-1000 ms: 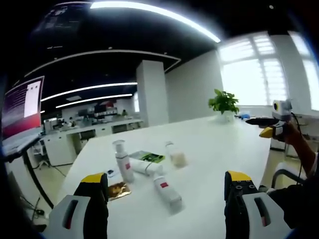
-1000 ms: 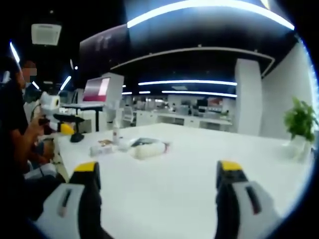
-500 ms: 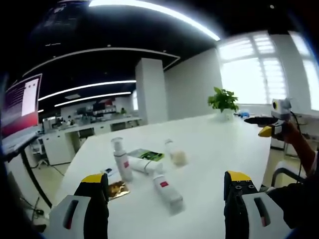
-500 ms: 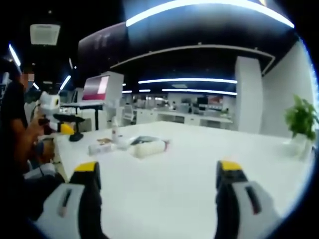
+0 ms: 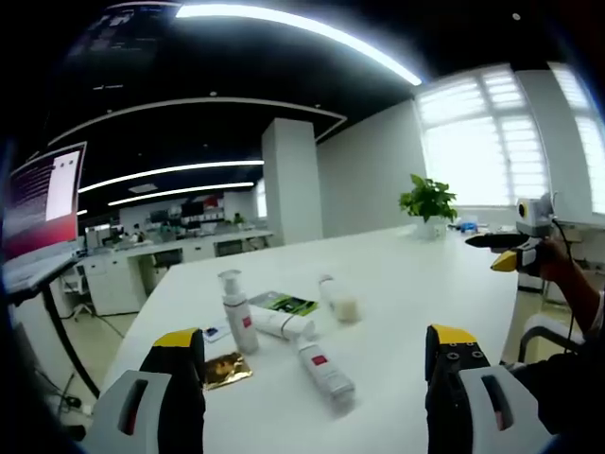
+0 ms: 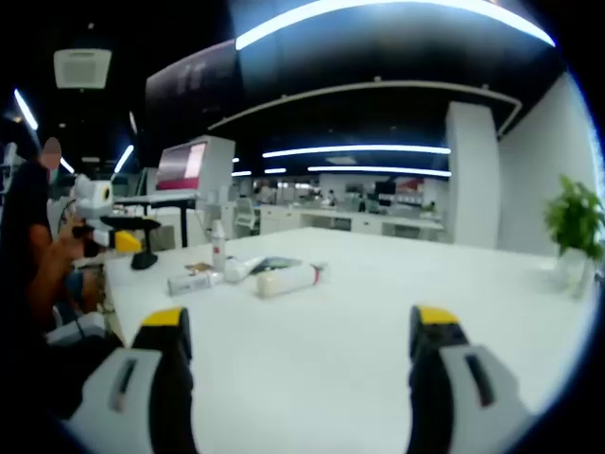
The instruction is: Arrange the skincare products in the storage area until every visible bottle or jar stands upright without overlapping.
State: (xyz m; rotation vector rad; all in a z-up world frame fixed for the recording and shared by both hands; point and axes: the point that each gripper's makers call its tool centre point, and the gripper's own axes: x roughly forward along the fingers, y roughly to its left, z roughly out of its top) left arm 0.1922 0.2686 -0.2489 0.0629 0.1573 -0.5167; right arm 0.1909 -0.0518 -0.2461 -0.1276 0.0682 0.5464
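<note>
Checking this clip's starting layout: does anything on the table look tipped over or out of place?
Yes. On the white table, one pump bottle stands upright, but three other bottles lie on their sides: the nearest tube, one beside the upright bottle, and a cream-filled one farther back.

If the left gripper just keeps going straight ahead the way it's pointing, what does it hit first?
Probably the lying bottle with the red label, which rests on the white table between the left gripper's open jaws. The upright pump bottle stands farther back and left. Depth is hard to judge in this fisheye view.
</note>
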